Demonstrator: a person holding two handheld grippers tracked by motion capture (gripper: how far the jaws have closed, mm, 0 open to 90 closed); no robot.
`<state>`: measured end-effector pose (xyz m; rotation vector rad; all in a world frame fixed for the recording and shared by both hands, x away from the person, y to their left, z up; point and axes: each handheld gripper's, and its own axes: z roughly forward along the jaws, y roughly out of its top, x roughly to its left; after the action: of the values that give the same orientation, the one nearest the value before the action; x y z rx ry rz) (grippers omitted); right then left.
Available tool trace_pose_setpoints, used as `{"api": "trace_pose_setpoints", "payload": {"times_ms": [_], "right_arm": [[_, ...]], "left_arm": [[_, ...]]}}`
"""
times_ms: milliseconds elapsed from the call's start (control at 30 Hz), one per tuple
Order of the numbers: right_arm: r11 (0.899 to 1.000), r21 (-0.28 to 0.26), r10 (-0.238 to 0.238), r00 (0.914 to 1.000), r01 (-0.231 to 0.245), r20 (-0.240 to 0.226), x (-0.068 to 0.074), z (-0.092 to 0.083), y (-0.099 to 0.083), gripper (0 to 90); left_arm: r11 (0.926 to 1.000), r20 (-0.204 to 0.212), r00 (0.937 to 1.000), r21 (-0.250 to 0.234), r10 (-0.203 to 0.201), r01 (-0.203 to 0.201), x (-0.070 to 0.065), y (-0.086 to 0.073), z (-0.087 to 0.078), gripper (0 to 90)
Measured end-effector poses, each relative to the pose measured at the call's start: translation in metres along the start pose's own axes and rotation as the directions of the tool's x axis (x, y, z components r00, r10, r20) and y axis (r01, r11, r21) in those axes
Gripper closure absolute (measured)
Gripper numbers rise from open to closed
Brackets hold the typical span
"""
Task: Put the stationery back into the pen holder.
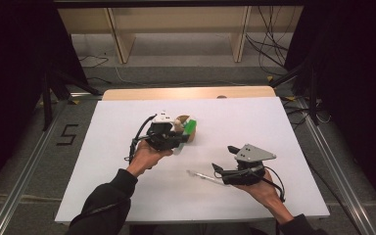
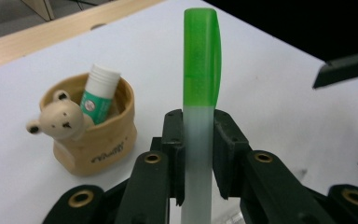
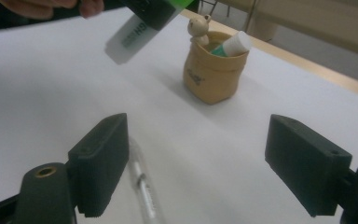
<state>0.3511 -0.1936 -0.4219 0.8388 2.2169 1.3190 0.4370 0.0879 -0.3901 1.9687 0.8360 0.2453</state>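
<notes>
1. My left claw (image 2: 199, 154) is black and holds a frosted white marker with a green cap (image 2: 202, 56).
2. Far left, the tan bear pot (image 2: 91, 128) carries a white-and-green tube (image 2: 98, 93).
3. The table (image 1: 127, 186) is white.

We see our left gripper (image 1: 176, 138) closed on a green-capped marker (image 1: 188, 129) beside the tan bear pot (image 1: 187, 128), while our right gripper (image 1: 223, 160) hangs open above a clear pen (image 1: 203, 176) lying on the white table (image 1: 127, 191).

A black "5" (image 1: 67, 134) marked on the floor left of the worktop; small script on the tan bear pouch (image 2: 108, 152), illegible; dark letters on the marker barrel (image 3: 131, 33), unreadable.
</notes>
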Motion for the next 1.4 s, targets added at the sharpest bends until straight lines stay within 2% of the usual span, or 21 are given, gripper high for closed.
{"api": "trace_pose_setpoints", "payload": {"times_ms": [33,133,200,300,367,500,600,733,833,1100,1333,1400], "right_arm": [[1.0,-0.008,0.021,0.9998,-0.021,-0.006,-0.001,-0.001,0.0,22.6],[0.997,-0.026,0.076,0.9968,-0.077,-0.025,-0.005,-0.004,-0.001,22.4],[0.997,-0.026,0.079,0.9966,-0.079,-0.024,-0.005,-0.005,-0.002,22.5],[0.996,-0.034,0.079,0.9969,-0.079,-0.001,-0.006,-0.007,-0.004,23.1],[0.996,-0.036,0.08,0.9968,-0.08,-0.002,-0.008,-0.007,-0.006,23.2],[0.996,-0.03,0.085,0.9964,-0.085,0.001,-0.008,-0.008,-0.008,23.4],[0.996,-0.029,0.078,0.9969,-0.079,-0.004,-0.008,-0.008,-0.008,23.4],[0.996,-0.031,0.078,0.9969,-0.078,-0.007,-0.008,-0.007,-0.009,23.8],[0.996,-0.028,0.082,0.9965,-0.083,-0.015,-0.008,-0.007,-0.009,24.0],[0.996,-0.03,0.079,0.9966,-0.079,-0.026,-0.007,-0.006,-0.01,24.5],[0.996,-0.033,0.081,0.9961,-0.082,-0.034,-0.008,-0.007,-0.01,24.9],[0.995,-0.035,0.088,0.9951,-0.09,-0.045,-0.008,-0.007,-0.01,24.9]], "left_arm": [[0.9998,0.007,1.0,-0.018,-0.006,0.007,0.002,0.001,0.001,76.3],[0.9982,-0.013,0.9996,-0.055,-0.024,0.023,0.005,0.005,0.003,76.3],[0.995,-0.019,0.9991,-0.093,-0.039,0.037,0.007,0.009,0.005,76.3],[0.9928,-0.034,0.9988,-0.116,-0.035,0.031,0.009,0.015,0.01,76.3],[0.9908,-0.051,0.998,-0.132,-0.038,0.031,0.009,0.018,0.015,76.2],[0.9902,-0.069,0.9971,-0.138,-0.031,0.021,0.013,0.022,0.026,76.2],[0.9889,-0.094,0.9947,-0.146,-0.043,0.029,0.016,0.024,0.035,76.2],[0.9876,-0.105,0.9933,-0.154,-0.049,0.032,0.021,0.027,0.043,76.2],[0.9843,-0.11,0.9913,-0.168,-0.072,0.053,0.025,0.03,0.049,76.3],[0.9832,-0.144,0.9879,-0.18,-0.057,0.031,0.029,0.035,0.063,76.2],[0.9866,-0.161,0.9864,-0.163,-0.035,0.009,0.03,0.034,0.075,76.2],[0.9861,-0.167,0.9849,-0.165,-0.047,0.019,0.03,0.034,0.077,76.2]]}}
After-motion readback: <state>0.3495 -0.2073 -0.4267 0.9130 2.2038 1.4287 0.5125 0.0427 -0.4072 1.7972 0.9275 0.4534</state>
